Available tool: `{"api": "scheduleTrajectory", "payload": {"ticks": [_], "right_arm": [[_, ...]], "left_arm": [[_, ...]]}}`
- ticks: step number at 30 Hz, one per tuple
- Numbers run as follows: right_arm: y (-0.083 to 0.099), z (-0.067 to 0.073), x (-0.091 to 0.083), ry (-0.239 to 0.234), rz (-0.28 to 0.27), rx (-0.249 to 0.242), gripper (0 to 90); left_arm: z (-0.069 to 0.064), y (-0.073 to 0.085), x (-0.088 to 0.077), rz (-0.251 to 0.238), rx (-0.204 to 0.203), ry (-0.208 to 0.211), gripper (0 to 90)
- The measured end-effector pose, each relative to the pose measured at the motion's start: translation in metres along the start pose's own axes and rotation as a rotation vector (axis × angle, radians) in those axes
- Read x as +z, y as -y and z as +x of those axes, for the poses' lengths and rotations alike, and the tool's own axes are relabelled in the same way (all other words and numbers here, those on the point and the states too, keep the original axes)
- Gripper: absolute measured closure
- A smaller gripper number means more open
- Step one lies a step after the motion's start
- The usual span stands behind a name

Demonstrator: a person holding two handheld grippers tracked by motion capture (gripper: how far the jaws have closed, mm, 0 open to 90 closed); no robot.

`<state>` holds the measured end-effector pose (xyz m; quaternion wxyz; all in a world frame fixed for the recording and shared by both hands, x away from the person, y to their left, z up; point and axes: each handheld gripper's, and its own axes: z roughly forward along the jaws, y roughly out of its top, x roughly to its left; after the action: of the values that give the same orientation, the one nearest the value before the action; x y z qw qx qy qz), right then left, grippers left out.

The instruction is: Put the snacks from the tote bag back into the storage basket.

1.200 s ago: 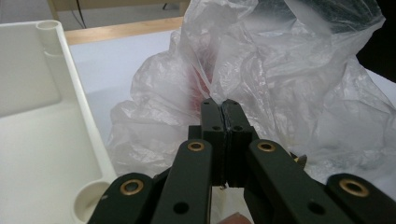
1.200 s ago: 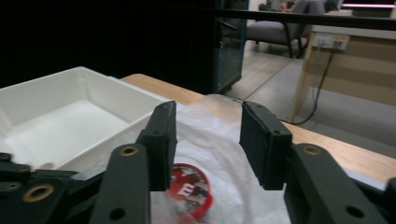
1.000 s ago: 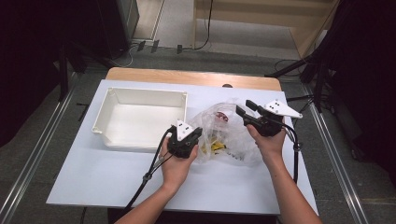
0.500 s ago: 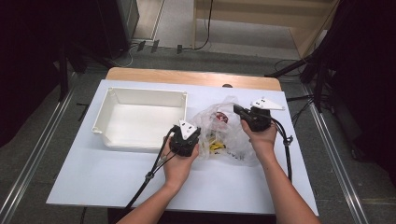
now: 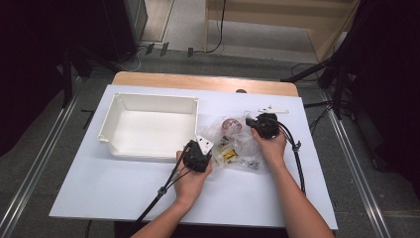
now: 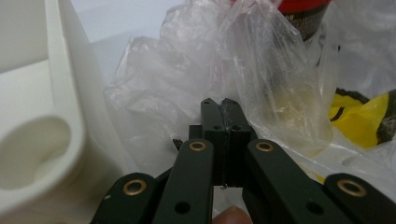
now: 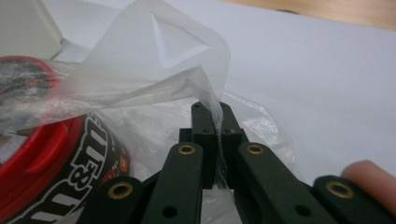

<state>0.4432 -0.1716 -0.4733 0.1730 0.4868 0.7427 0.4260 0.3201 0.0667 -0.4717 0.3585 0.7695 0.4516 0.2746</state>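
A crumpled clear plastic bag (image 5: 238, 147) lies on the white table (image 5: 124, 188). Inside it are a red-lidded black jar (image 5: 230, 124) and a yellow packet (image 5: 229, 154). My left gripper (image 5: 212, 150) sits at the bag's left edge, jaws pressed together with the film (image 6: 196, 60) bunched at their tips (image 6: 219, 103). My right gripper (image 5: 250, 121) is at the bag's far right corner, shut on a flap of the film (image 7: 154, 60) that runs down between its tips (image 7: 213, 109). The jar (image 7: 60, 154) lies just left of those jaws, and the yellow packet (image 6: 359, 119) shows through the film.
A white plastic tray (image 5: 148, 101) stands to the left of the bag, its rim (image 6: 70, 93) close beside my left gripper. The wooden table edge (image 5: 203, 82) runs along the back. Black cables trail from both grippers toward the person.
My right gripper has come down and to the left onto the bag and closed on its film. My left gripper has sunk slightly at the bag's left edge.
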Motion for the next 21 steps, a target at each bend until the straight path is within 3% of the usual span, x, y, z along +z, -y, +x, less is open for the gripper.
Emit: {"api": "scheduleTrajectory", "payload": {"ticks": [2,8,14,16,19,20,21], "right_arm": [[0.001,-0.001,0.0,-0.008,0.003,0.005,90.0],[-0.004,0.005,-0.015,-0.106,-0.094,-0.039,59.1],[-0.014,0.015,-0.036,-0.107,-0.196,-0.071,44.8],[-0.018,0.018,-0.041,-0.083,-0.224,-0.078,45.9],[-0.022,0.02,-0.04,-0.026,-0.217,-0.08,67.7],[-0.022,0.018,-0.037,-0.032,-0.19,-0.062,77.0],[-0.022,0.016,-0.034,-0.055,-0.163,-0.044,80.9]], "left_arm": [[0.0,0.0,0.0,0.017,0.012,0.005,90.0],[-0.001,0.002,-0.002,0.001,0.014,0.02,90.0],[0.0,0.002,-0.004,-0.016,-0.003,0.034,90.0],[0.0,0.003,-0.004,-0.019,-0.008,0.033,90.0],[0.001,0.003,-0.004,-0.015,-0.007,0.032,90.0],[0.001,0.003,-0.004,-0.014,-0.005,0.031,90.0],[0.001,0.003,-0.004,-0.013,-0.004,0.032,90.0]]}}
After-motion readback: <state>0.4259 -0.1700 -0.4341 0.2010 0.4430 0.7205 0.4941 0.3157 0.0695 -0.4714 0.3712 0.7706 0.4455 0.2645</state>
